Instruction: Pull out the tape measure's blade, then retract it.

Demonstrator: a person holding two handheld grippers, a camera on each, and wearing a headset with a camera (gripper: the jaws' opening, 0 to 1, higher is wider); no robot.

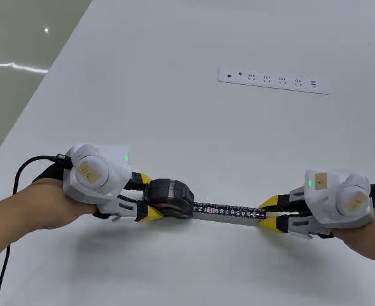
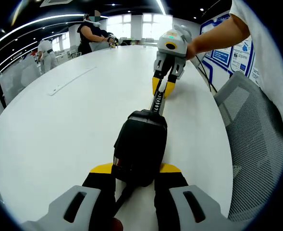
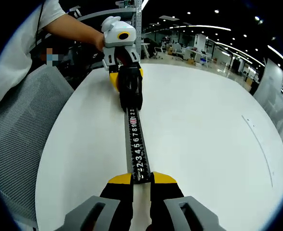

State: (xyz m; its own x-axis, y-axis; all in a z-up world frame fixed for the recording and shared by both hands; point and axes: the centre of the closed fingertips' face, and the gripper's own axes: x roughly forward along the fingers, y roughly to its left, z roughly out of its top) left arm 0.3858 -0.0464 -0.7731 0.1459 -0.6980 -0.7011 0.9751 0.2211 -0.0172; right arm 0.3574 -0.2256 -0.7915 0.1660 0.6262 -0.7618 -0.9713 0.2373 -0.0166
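The white table [image 1: 174, 95] carries everything. At 8 o'clock the left gripper [image 1: 148, 196] clamps the black tape measure [image 1: 169, 198] (by its case); at 4 o'clock the right gripper [image 1: 269, 213] pinches the tip of its extended blade [image 1: 228, 211].

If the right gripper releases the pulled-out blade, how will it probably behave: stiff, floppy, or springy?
The blade runs straight between case and right gripper, so it seems fairly stiff here. Released, it would likely snap back inward.

Left gripper [image 1: 148, 196], lower left of frame: jaws clamped on tape measure case [image 1: 169, 197]; right gripper [image 1: 268, 213], lower right: jaws pinching blade [image 1: 228, 211]; tips facing each other.
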